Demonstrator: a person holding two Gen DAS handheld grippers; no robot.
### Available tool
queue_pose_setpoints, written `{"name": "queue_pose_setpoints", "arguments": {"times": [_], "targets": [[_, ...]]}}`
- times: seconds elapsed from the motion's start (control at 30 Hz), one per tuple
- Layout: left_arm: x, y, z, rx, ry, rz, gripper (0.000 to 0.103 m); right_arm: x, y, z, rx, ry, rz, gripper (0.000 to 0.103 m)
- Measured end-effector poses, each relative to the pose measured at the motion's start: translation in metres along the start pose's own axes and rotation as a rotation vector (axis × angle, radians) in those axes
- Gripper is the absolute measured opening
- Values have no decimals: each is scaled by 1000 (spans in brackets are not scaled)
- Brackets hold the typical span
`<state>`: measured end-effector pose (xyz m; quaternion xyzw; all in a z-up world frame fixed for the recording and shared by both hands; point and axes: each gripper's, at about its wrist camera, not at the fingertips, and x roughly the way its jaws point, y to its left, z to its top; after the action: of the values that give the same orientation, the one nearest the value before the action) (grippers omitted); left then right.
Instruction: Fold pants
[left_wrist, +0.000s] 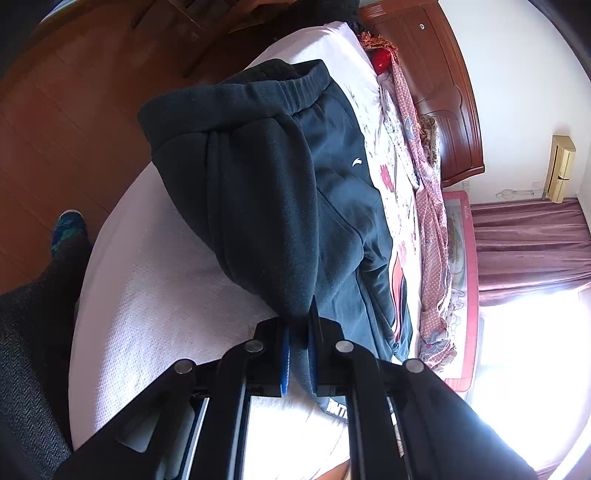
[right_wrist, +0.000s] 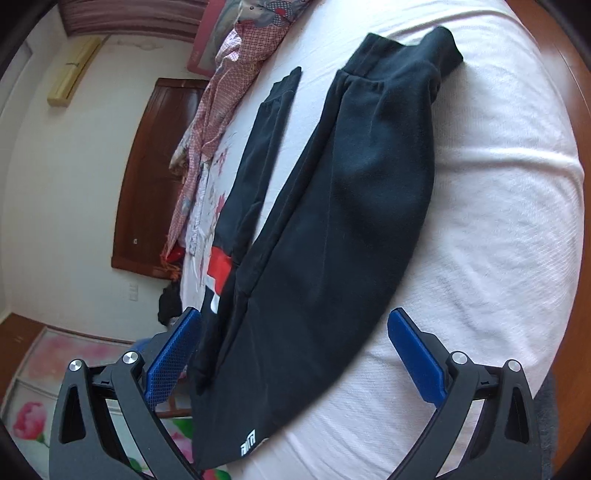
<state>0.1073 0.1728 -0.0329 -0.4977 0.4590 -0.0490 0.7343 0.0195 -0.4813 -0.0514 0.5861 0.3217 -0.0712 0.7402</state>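
Observation:
Dark navy sweatpants (left_wrist: 280, 192) lie on a pink bed sheet (left_wrist: 155, 288), with one leg doubled back towards the elastic waistband (left_wrist: 288, 85). My left gripper (left_wrist: 298, 354) is shut on a fold of the pants' fabric, its blue pads pressed on the cloth. In the right wrist view the pants (right_wrist: 332, 229) stretch away from me, cuffs at the far end. My right gripper (right_wrist: 291, 354) is open, its blue pads on either side of the near end of the pants, holding nothing.
Patterned pink bedding (left_wrist: 432, 206) is bunched along the far side of the bed. A wooden headboard (left_wrist: 443, 92) stands beyond it. Another dark garment with a red patch (right_wrist: 221, 266) lies beside the pants. Wooden floor (left_wrist: 66, 118) and my foot (left_wrist: 68, 225) are at the bed's edge.

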Motion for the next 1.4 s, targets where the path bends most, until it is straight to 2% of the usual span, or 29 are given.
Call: {"name": "queue_pose_setpoints", "arguments": {"times": [0.07, 0.27, 0.4, 0.43, 0.47, 0.5, 0.53, 0.63, 0.77, 0.83, 0.87, 0.9, 0.93, 1.03, 1.1, 1.13, 1.17, 1.2, 1.23, 1.27, 1.3, 1.33, 1.4], "targets": [[1, 0, 1, -5, 2, -1, 7, 5, -1, -9, 26, 16, 5, 100], [3, 2, 3, -10, 11, 1, 7, 14, 6, -16, 1, -24, 19, 99], [4, 4, 3, -14, 12, -2, 7, 16, 6, -15, -23, -52, -31, 91], [4, 4, 3, -14, 11, -2, 7, 15, 6, -13, -40, -58, -47, 83], [4, 5, 3, -18, 10, -3, 7, 16, 7, -12, -59, -54, -76, 52], [4, 5, 2, -19, 9, -5, 7, 23, 6, -11, -65, -18, -93, 32], [3, 5, 2, -17, 7, -6, 7, 25, 3, -10, -66, -1, -110, 7], [-2, 7, -1, -28, -11, -52, 7, 19, 2, -7, -124, 13, -122, 7], [-17, 7, -9, -24, -63, -91, 7, -2, 20, -1, -229, 30, -100, 7], [-28, 5, -16, -18, -76, -102, 7, -14, 27, 4, -271, 49, -91, 6], [-35, 3, -22, -9, -86, -98, 6, -21, 29, 6, -287, 49, -88, 3], [-41, 3, -27, -7, -92, -98, 5, -28, 31, 8, -295, 53, -76, 2], [-49, 2, -33, 0, -98, -100, 0, -35, 31, 10, -305, 57, -73, 2], [-80, -1, -47, 62, -155, -99, 0, -56, 29, 16, -354, 34, -129, 0], [-83, 3, -52, 85, -126, -29, 0, -65, 20, 19, -340, 38, -129, 0], [-75, 8, -53, 91, -98, -15, 0, -69, 19, 16, -345, 37, -112, 0], [-65, 14, -51, 77, -87, 38, 0, -67, 20, 11, -360, 51, -92, 0], [-56, 22, -49, 38, -85, 73, 7, -64, 21, 7, -353, 68, -72, 0], [-42, 32, -47, -7, -55, 28, 23, -59, 22, 2, -341, 91, -55, 0], [-31, 39, -45, -49, -35, 32, 26, -52, 25, -5, -350, 128, -22, 0], [-21, 44, -44, -101, -24, 29, 36, -49, 29, -11, -366, 145, -19, 0], [-12, 45, -42, -110, -11, -15, 46, -43, 32, -17, -374, 170, -29, 0], [-3, 42, -37, -111, -13, 25, 52, -33, 38, -26, -372, 203, 7, 0]]}}
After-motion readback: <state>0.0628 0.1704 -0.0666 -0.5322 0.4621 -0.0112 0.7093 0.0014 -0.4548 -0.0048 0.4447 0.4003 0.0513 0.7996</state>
